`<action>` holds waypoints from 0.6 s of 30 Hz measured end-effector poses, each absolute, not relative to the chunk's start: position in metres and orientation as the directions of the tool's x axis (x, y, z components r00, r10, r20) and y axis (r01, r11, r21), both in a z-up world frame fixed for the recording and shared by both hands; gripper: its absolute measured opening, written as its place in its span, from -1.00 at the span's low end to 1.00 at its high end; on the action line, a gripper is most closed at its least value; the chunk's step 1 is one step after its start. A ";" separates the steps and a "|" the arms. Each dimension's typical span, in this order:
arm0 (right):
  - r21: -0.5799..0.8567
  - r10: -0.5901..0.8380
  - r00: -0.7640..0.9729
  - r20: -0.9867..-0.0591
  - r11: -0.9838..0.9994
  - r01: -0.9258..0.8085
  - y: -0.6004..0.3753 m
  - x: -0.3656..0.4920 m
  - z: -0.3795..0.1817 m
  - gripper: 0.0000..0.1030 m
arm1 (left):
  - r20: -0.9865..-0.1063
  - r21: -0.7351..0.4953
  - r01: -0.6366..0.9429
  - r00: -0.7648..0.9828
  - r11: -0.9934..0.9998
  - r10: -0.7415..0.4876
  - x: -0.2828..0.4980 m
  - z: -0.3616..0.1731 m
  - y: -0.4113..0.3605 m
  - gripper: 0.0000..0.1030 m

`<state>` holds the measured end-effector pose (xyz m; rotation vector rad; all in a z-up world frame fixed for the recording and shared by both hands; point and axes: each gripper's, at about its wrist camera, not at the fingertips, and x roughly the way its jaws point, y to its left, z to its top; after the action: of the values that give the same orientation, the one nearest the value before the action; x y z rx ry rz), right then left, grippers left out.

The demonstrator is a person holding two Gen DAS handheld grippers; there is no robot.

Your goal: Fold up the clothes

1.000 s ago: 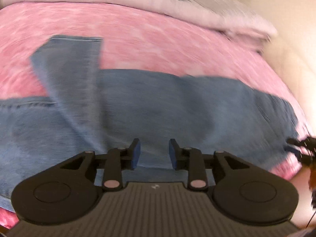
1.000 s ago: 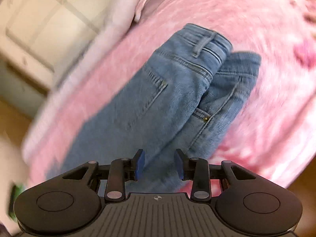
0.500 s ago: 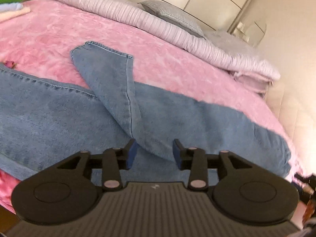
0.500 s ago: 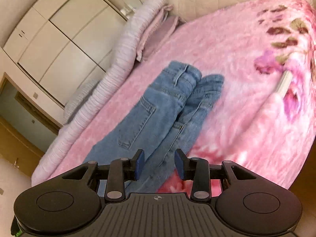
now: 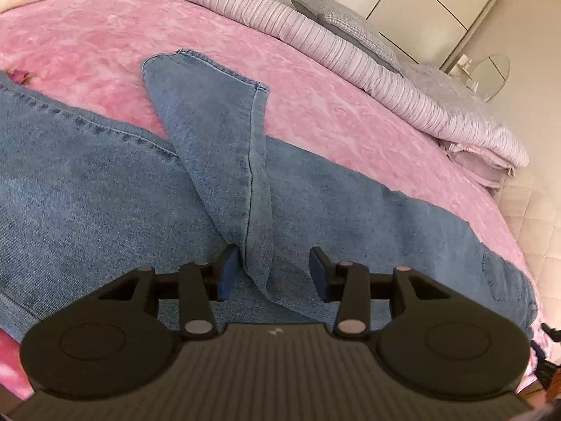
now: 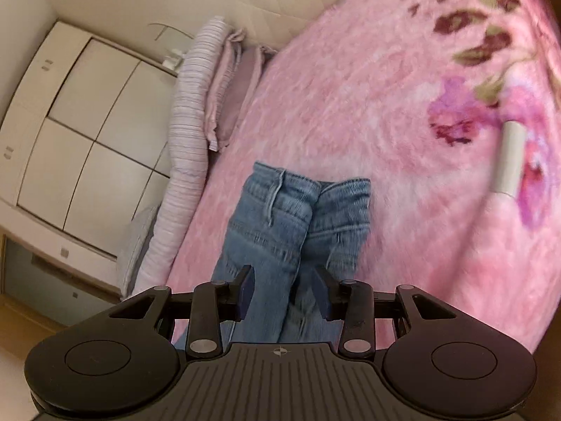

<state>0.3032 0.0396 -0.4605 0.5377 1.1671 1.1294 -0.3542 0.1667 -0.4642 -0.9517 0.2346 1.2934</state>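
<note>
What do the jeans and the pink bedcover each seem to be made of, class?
Jeans: looks like blue denim, matte, with visible stitched seams and a belt loop. Pink bedcover: apparently plush fleece, softly sheened, with a fuzzy nap and a printed floral pattern; fibre uncertain.

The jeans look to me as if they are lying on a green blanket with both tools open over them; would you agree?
Not quite: the blanket is pink, not green, as the left wrist view shows. The rest holds: the jeans lie on it, and both the left tool and the right tool are open over the denim.
</note>
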 end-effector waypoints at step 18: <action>0.823 0.931 -0.031 -0.362 0.304 -0.479 0.023 0.312 -0.457 -0.90 | -0.518 -0.400 -0.913 0.293 0.075 0.804 -0.371 -0.431 0.115 -0.92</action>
<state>0.3117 0.0230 -0.4572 0.5411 1.0750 1.2234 -0.3707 0.1150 -0.4315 -0.7484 0.1774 1.2977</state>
